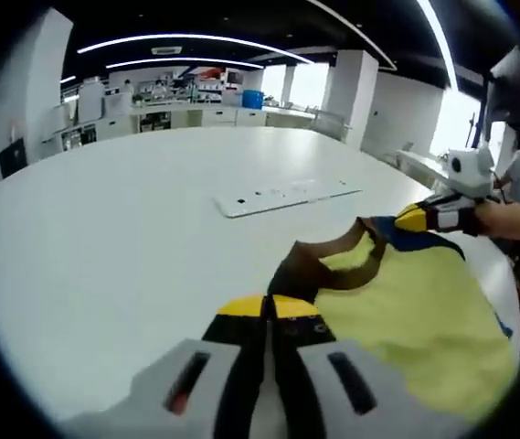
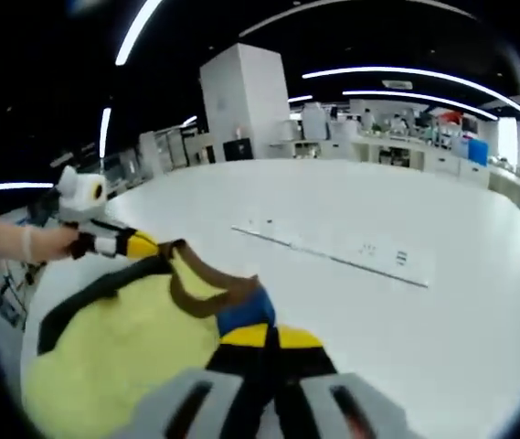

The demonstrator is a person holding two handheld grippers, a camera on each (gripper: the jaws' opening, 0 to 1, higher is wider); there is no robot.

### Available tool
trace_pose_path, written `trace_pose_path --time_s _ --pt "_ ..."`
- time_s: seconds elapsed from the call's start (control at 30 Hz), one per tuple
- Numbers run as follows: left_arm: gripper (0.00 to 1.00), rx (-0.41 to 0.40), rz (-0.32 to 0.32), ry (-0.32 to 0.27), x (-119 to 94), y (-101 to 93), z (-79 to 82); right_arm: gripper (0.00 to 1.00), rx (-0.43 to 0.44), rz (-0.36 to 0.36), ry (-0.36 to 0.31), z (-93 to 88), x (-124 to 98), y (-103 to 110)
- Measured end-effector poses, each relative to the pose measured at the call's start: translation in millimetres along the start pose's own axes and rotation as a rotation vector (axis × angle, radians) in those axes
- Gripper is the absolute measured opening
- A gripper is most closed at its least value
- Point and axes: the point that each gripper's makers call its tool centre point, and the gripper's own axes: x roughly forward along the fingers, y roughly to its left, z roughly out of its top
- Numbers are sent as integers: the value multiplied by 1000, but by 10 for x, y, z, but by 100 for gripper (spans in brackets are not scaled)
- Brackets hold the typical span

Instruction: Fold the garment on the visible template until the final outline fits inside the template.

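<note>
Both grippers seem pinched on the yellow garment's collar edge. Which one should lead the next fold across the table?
Hard to separate; slightly the left gripper. It is shut on the garment at the brown collar, beside open table. The right gripper grips the blue corner.

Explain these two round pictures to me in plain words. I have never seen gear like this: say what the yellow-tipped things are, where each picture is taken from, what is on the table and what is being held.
No robot here: a person holds a two-jaw hand tool in each hand, and a fisheye camera rides on each tool, hence the round pictures.

In the left gripper view, the left gripper rises from the bottom, its yellow-tipped jaws closed on the collar edge of a yellow garment with brown and blue trim. The right gripper enters from the right, held by the person's hand.

The right gripper view is the same scene from the other tool, with its jaws closed on the garment's blue edge.

Both sit on a large white table. A flat white strip lies further back. Behind is an office-like room.
</note>
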Motion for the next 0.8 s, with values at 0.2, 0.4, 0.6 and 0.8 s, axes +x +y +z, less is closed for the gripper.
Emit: trace_pose_path --time_s 0.2,0.4,0.6,0.8 --pt "0 3 1 0 57 -15 -20 0 13 -10 21 -88 40 -61" --pt "0 -12 9 -1 103 13 -60 0 34 -13 19 -95 92 -117" --pt "1 35 0 -7 83 4 -22 6 28 -13 19 -80 74 -111" --pt "37 81 -65 -18 11 -161 44 48 21 -1 -3 15 10 -35"
